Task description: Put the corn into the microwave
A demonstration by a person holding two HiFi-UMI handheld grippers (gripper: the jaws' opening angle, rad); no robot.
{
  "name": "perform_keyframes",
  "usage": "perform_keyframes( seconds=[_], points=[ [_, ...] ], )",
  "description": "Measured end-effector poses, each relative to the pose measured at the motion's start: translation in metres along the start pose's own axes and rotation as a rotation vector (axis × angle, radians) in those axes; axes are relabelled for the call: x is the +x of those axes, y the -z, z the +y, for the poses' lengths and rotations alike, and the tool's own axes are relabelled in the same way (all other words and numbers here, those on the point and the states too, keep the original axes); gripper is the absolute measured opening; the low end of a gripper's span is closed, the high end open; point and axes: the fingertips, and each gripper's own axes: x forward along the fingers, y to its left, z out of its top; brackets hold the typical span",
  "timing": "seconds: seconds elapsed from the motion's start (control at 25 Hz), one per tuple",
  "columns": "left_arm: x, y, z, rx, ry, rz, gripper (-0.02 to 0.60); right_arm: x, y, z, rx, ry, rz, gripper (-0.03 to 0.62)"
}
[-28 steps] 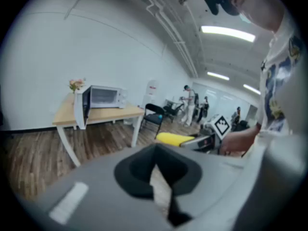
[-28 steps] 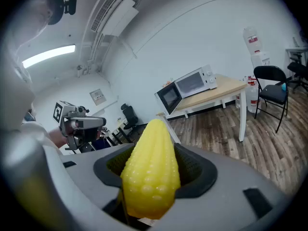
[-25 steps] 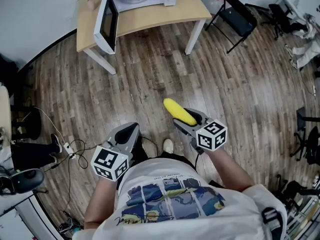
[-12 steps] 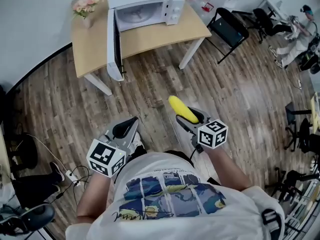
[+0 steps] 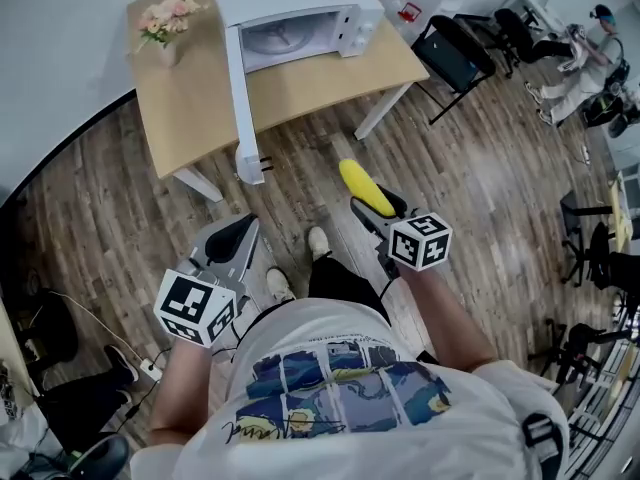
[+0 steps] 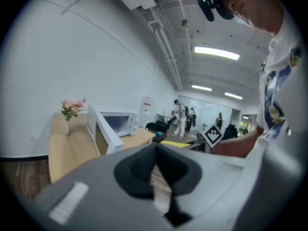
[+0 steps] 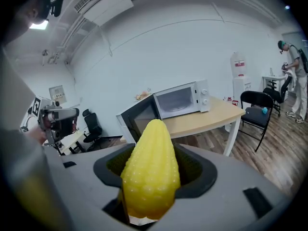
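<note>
A yellow corn cob [image 5: 364,187] [image 7: 150,170] sticks out forward from my right gripper [image 5: 383,208], which is shut on it and held over the wood floor. The white microwave [image 5: 296,21] [image 7: 183,99] [image 6: 120,122] stands on a light wooden table [image 5: 190,108], its door [image 5: 241,108] swung wide open toward me, cavity visible. My left gripper [image 5: 228,249] [image 6: 156,182] hangs lower left with its jaws together and nothing between them. Both grippers are a step short of the table.
A vase of pink flowers [image 5: 160,28] sits at the table's left end. A black folding chair [image 5: 457,53] stands right of the table. Office chairs and people are further right. Cables [image 5: 130,363] lie on the floor at left.
The person has walked toward the table; the microwave and its open door appear closer. The right gripper keeps the corn; the left gripper stays shut.
</note>
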Motion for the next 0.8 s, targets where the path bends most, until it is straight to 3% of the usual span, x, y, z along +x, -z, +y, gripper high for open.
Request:
perform_keyframes(
  seconds=[0.2, 0.8],
  points=[
    [0.014, -0.015, 0.032, -0.005, -0.032, -0.014, 0.009, 0.052, -0.035, -0.023, -0.022, 0.013, -0.012, 0.256],
    [0.086, -0.086, 0.137, -0.038, -0.247, -0.002, 0.009, 0.254, -0.156, -0.103, -0.131, -0.057, 0.017, 0.256]
  ],
)
